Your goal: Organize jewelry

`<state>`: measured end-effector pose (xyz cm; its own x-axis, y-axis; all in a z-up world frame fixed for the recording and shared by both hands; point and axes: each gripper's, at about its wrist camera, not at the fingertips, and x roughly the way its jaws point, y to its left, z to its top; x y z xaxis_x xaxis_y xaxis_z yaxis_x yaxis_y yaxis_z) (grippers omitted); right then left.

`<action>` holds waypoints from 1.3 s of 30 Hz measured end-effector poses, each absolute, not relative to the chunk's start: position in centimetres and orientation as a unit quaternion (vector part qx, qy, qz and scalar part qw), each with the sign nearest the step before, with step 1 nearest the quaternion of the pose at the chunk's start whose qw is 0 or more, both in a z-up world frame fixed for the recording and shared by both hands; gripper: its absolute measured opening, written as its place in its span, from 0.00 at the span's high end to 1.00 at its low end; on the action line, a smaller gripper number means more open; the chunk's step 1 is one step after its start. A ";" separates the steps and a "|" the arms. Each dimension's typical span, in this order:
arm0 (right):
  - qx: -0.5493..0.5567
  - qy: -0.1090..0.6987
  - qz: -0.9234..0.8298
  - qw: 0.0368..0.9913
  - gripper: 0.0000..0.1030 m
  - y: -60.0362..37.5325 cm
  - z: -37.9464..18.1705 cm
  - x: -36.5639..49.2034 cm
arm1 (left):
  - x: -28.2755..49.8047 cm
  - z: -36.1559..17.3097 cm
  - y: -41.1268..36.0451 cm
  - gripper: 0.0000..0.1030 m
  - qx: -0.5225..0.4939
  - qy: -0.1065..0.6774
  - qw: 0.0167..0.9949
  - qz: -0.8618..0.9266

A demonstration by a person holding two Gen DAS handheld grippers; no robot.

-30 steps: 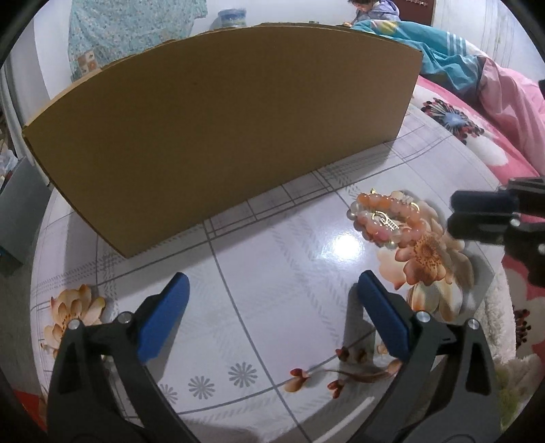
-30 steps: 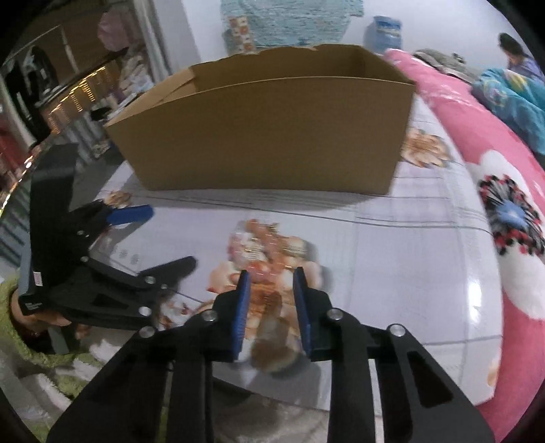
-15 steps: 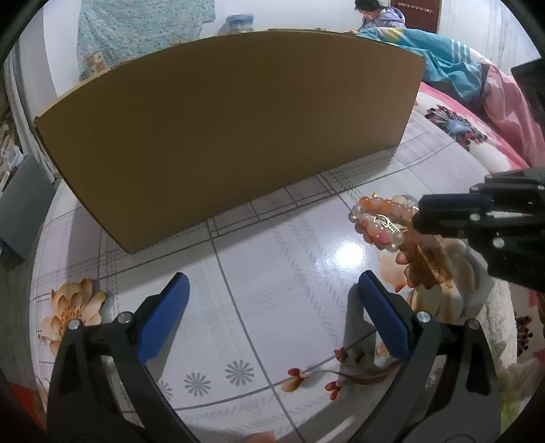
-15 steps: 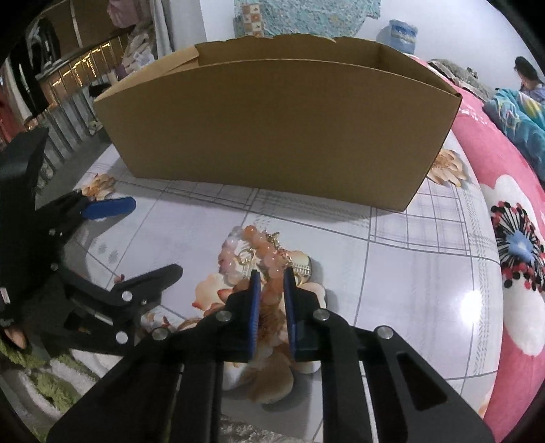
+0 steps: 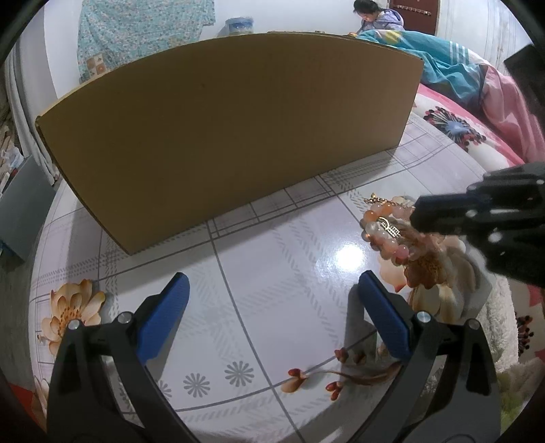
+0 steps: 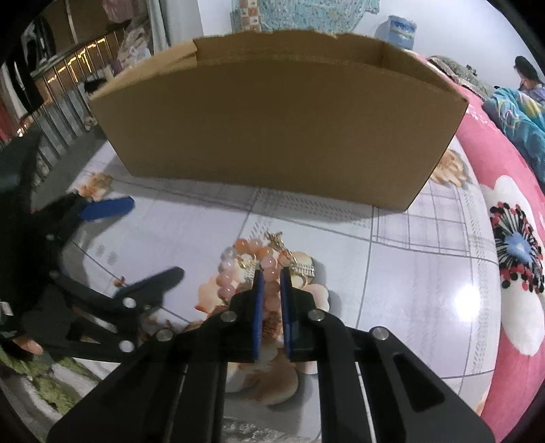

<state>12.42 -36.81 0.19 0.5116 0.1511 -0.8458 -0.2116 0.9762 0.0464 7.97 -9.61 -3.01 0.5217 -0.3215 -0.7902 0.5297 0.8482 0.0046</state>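
Note:
A pink and white bead bracelet (image 6: 253, 264) with gold charms lies on the glossy floral table; it also shows in the left wrist view (image 5: 385, 235). My right gripper (image 6: 271, 276) is shut on the bracelet's near side, with beads pinched between the blue pads. It enters the left wrist view from the right (image 5: 422, 213). My left gripper (image 5: 272, 289) is open and empty, low over the table to the left of the bracelet. A brown cardboard box (image 5: 231, 126) stands behind, its open top showing in the right wrist view (image 6: 286, 116).
The table (image 5: 272, 272) ends close to the right of the bracelet, where a pink floral bed (image 6: 511, 238) runs alongside. A person (image 5: 378, 17) sits far behind. A grey cabinet (image 5: 20, 208) stands at the left.
My right gripper has moved forward to the bracelet and closed its jaws on the beads. My left gripper has stayed open in about the same place.

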 end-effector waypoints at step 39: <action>0.034 0.452 0.147 0.879 0.88 -35.4 3.0 16.1 | 6.3 -3.2 -4.6 0.07 0.120 0.407 0.869 -0.255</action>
